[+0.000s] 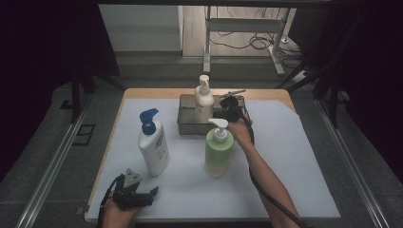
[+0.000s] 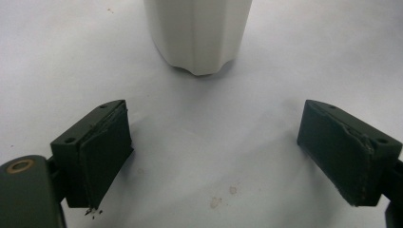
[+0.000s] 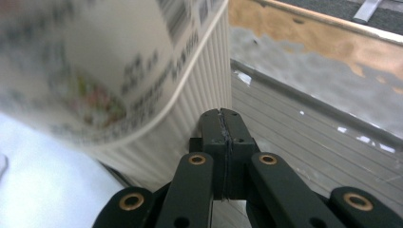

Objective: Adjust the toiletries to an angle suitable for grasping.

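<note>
**Right tool closed at the metal tray, left tool open near the white bottle**

Right tool (image 1: 231, 110) sat at the grey metal tray (image 1: 187, 124) at the far middle of the tabletop (image 1: 294, 156), its two black jaws pressed flat together with nothing between them, as the right gripper view showed (image 3: 223, 137). In that view the closed jaws lay just beside the ribbed wall of the tray (image 3: 190, 128), and the cream pump bottle with printed label (image 3: 95, 61) loomed blurred at the upper left. From the high view that cream pump bottle (image 1: 204, 99) stood upright in the tray, just left of the right tool, and the person's right forearm (image 1: 266, 175) reached in from the bottom edge towards it.

The left tool (image 1: 135, 194) rested low at the near left corner of the tabletop, held in the person's left hand (image 1: 116, 213). Its jaws stood wide apart and empty in the left gripper view (image 2: 214, 156), with the base of the white bottle with blue pump (image 2: 197, 33) upright on the white surface a little beyond them, not touched. In the high view that white bottle (image 1: 153, 145) stood left of centre, and a green pump bottle with white dispenser (image 1: 218, 149) stood upright near it to the right, in front of the tray.
</note>
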